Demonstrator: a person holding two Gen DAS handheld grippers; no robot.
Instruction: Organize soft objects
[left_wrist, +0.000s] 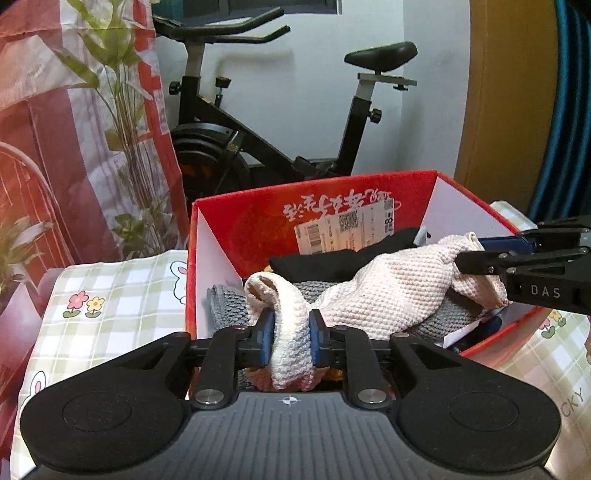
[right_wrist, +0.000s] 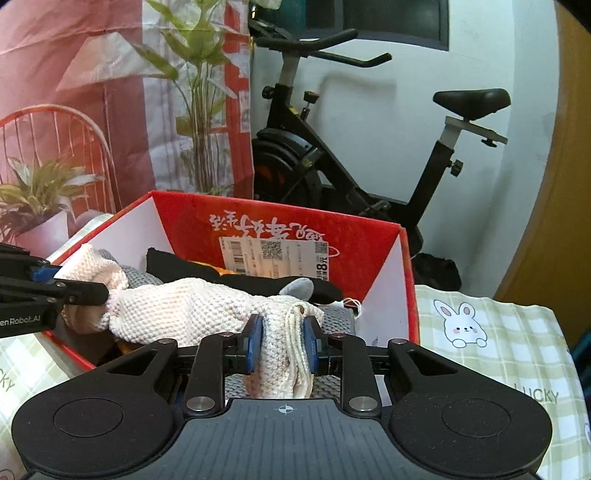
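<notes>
- Nearest the left wrist camera, the left gripper (left_wrist: 291, 341) is clenched on one end of a cream knitted cloth (left_wrist: 384, 291), the fabric bunched and looped between its blue pads (left_wrist: 266, 341).
- Close to the right wrist camera, the right gripper (right_wrist: 282, 343) is clamped on the opposite end of that cloth (right_wrist: 192, 310), with loose threads of the hem hanging beside its blue pads (right_wrist: 254, 341).
- Between the two grippers the cream cloth stretches across the top of an open red box (left_wrist: 369, 192), sagging a little in the middle and resting on what lies in it.
- Directly under the cloth is a grey knitted piece (left_wrist: 225, 306); behind that lies a black fabric item (left_wrist: 321, 266), and a scrap of orange shows low in the box in the right wrist view.
- On the far inner wall of the red box (right_wrist: 369, 236) there is white script printed upside down, and a white shipping label (right_wrist: 275, 258) with barcodes and a QR code.
- Beneath the box lies a green-checked tablecloth (right_wrist: 498, 332) printed with a rabbit and small flowers.
- Behind the box stands a black exercise bike (left_wrist: 280, 122) against a white wall.
- To the left hangs a red and white printed backdrop (left_wrist: 74, 129) showing leafy plants.
- On the far right is a brown wooden door (right_wrist: 561, 221).
</notes>
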